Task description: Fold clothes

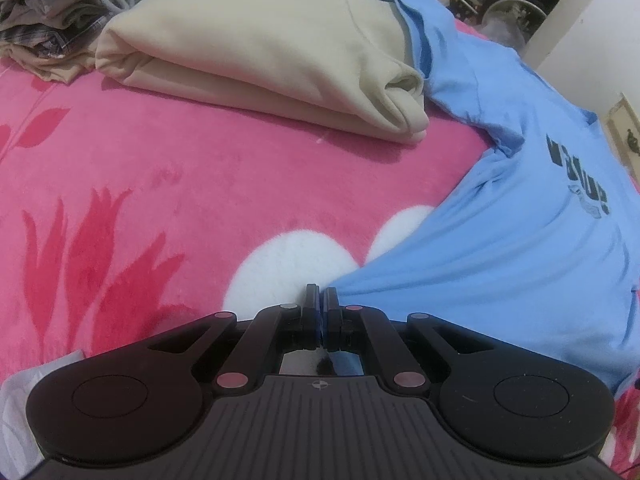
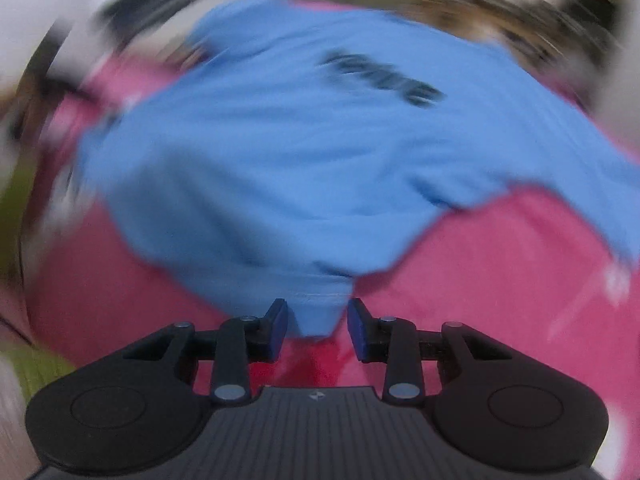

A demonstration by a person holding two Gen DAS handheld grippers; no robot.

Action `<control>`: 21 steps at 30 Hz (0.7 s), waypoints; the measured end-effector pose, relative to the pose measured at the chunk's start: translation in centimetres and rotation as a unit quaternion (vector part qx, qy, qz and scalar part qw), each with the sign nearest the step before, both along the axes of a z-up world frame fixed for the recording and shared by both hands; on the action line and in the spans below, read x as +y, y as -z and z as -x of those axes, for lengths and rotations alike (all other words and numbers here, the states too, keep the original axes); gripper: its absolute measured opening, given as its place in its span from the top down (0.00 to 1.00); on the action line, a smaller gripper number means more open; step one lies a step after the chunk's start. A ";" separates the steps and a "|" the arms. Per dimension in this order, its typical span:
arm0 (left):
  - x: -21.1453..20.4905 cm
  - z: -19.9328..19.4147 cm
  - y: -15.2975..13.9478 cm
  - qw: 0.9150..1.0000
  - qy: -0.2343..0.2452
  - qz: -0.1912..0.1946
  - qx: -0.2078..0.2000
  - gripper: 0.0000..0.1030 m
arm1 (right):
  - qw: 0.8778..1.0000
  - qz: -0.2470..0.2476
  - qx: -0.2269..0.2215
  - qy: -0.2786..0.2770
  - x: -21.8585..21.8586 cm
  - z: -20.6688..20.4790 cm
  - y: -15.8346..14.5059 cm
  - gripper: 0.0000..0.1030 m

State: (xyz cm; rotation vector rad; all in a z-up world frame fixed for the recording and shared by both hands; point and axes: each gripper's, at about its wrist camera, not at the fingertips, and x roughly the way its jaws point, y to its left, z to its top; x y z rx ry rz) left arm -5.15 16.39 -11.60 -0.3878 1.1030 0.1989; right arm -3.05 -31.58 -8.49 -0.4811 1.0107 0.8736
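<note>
T-shirt lies spread on the blanket; folded sweatshirt beside its far sleeve; clothes pile behind, left.

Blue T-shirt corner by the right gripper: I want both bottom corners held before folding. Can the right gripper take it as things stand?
Probably yes. The right gripper is open, with a corner of the blue T-shirt already between its fingers and nothing in the way.

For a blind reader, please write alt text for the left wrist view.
The left claw is shut on a corner of a blue T-shirt spread over a pink flowered blanket. Behind lies a folded cream hoodie.
</note>
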 end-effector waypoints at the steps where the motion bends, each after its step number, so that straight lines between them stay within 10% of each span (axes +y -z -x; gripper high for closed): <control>1: 0.0 0.0 0.0 1.000 0.000 -0.001 0.001 1.00 | 0.999 0.020 -0.012 -0.033 0.4 -0.1 -0.1 0.65; 11: -0.2 -0.4 0.3 1.000 0.007 -0.012 0.010 1.00 | 0.957 0.103 -0.022 -0.269 4.3 -0.6 1.7 0.65; 21: -0.2 -0.4 0.3 1.000 0.011 -0.019 0.014 0.99 | 0.958 0.088 0.089 -0.257 2.3 -0.5 1.1 0.94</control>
